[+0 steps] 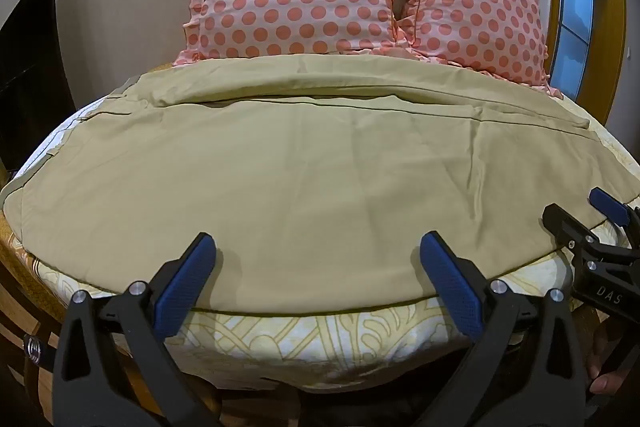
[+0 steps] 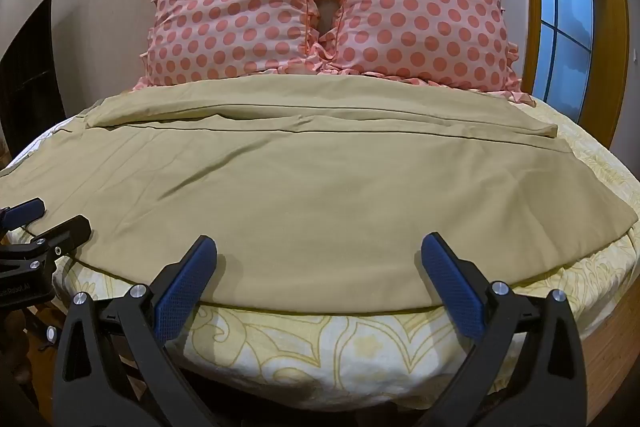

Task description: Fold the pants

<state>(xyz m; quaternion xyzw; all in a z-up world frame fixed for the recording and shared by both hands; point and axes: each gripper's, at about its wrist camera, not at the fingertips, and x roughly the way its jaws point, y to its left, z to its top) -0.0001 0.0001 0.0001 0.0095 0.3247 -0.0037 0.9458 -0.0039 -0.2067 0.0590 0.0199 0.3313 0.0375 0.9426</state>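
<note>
We find the pants spread flat across the bed, filling mid-frame. Left gripper and right gripper hover wide open, empty (near hem below). Folding seems unstarted; next, pinch that near edge.

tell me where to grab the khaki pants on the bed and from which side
Take the khaki pants by the near hem edge, coming in low from the foot of the bed. That edge lies flat and free there, right ahead of both open tools: the left tool and the right tool.
</note>
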